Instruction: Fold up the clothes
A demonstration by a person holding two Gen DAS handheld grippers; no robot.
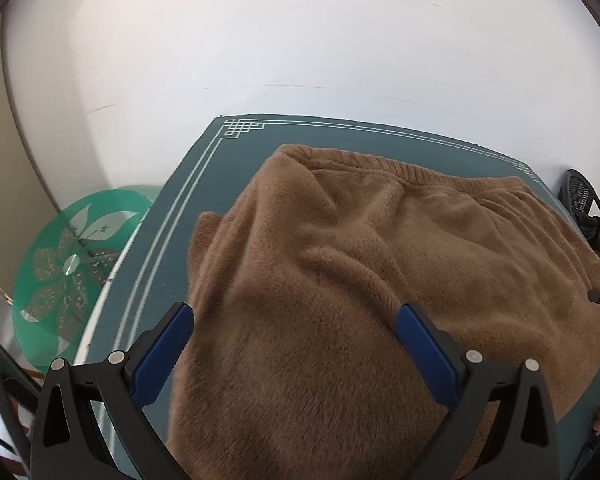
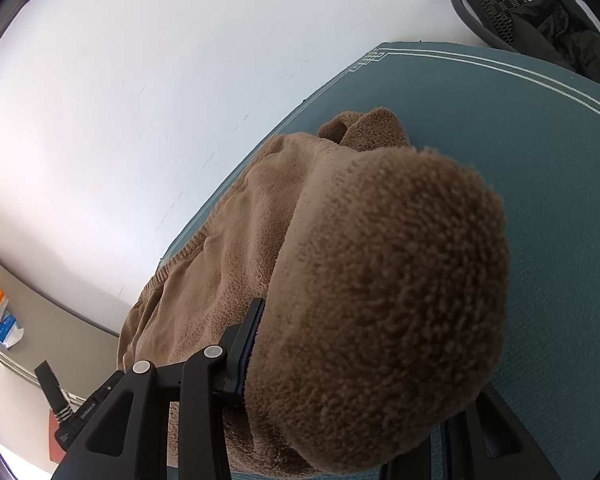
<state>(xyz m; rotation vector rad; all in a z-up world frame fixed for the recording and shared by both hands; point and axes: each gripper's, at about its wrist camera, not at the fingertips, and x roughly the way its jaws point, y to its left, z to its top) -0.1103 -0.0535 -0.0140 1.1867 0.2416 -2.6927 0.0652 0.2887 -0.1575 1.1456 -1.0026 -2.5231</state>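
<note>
Left wrist view shows the left gripper (image 1: 294, 330) spread wide over the brown fleece garment (image 1: 380, 280) covering the teal mat (image 1: 188, 184), while the right gripper (image 2: 340, 360) pinches a bunched fold

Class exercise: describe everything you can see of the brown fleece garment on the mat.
The brown fleece garment is fluffy and thick, with a ribbed knit band along its far edge. It lies rumpled on the teal mat with white border lines. The right gripper clamps a bunched fold; the left gripper straddles it with jaws open.
</note>
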